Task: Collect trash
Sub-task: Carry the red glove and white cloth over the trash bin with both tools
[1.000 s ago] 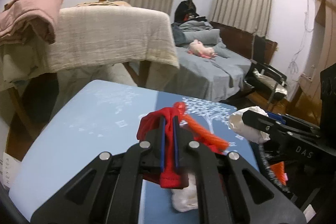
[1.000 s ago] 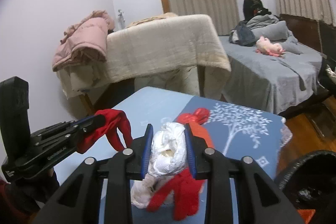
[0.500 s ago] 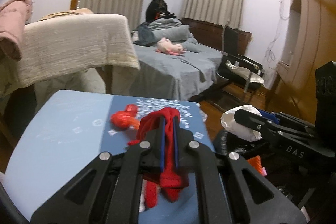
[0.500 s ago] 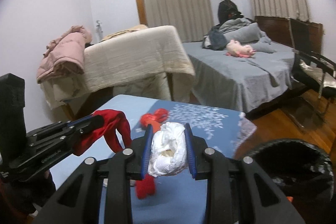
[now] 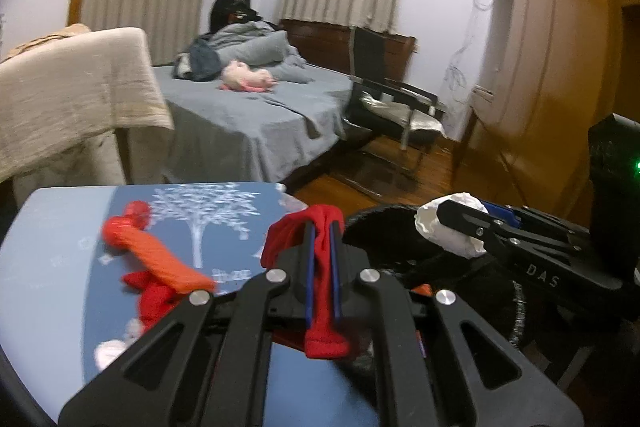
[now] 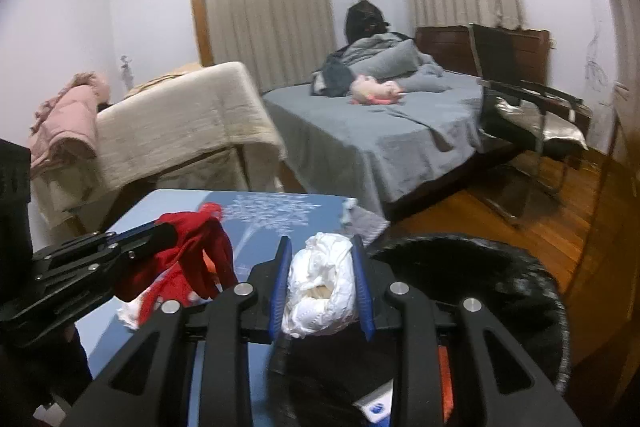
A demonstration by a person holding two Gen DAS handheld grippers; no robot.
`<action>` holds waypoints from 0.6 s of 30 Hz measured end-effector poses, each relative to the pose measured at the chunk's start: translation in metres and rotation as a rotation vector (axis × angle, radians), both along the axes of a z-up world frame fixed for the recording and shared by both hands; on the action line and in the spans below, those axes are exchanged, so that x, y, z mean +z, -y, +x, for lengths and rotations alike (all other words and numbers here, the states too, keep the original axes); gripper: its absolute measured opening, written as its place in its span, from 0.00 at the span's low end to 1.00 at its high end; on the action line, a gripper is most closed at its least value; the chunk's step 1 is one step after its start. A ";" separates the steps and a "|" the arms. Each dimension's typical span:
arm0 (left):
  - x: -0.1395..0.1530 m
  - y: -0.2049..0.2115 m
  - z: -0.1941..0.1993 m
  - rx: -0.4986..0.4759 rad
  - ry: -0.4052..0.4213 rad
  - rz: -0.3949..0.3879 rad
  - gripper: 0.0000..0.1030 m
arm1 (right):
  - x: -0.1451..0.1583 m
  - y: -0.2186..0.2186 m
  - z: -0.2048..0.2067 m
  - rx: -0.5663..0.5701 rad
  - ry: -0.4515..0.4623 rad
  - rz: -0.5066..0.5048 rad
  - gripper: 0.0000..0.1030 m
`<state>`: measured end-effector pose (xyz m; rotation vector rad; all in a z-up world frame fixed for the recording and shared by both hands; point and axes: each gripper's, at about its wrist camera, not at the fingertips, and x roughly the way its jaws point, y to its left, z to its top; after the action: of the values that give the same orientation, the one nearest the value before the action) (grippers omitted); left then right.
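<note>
Blue tree-print table [image 5: 60, 267]: left tool [image 5: 322, 239] clamps red cloth [image 5: 320, 307]; right tool [image 6: 322, 259], marked "DAS", clamps white wad [image 6: 320, 287].

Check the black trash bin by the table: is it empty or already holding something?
Holding something. The right wrist view looks into the black trash bin: orange and white-blue scraps lie inside. How full, cannot tell.

You can't see all of the black trash bin [image 6: 520, 279]: the right gripper [image 6: 322, 279] and its white paper wad [image 6: 320, 283] cover its near side, and the bottom edge cuts it off. What lies inside is too dark to tell. The red cloth [image 5: 324, 291] hides the table edge behind it.
</note>
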<state>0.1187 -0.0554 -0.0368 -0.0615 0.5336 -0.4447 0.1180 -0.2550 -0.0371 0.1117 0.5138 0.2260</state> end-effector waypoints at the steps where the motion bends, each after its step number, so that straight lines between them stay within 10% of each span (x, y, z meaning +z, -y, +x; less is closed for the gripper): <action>1: -0.001 0.008 0.000 -0.016 0.000 0.002 0.06 | -0.001 0.008 -0.002 -0.018 0.001 -0.004 0.28; 18: -0.020 0.111 0.027 -0.227 -0.009 -0.010 0.06 | -0.024 0.099 -0.013 -0.226 -0.041 -0.035 0.28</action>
<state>0.1455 -0.1662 -0.0566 -0.0126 0.5500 -0.6688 0.1047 -0.3545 -0.0614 0.1394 0.5408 -0.0063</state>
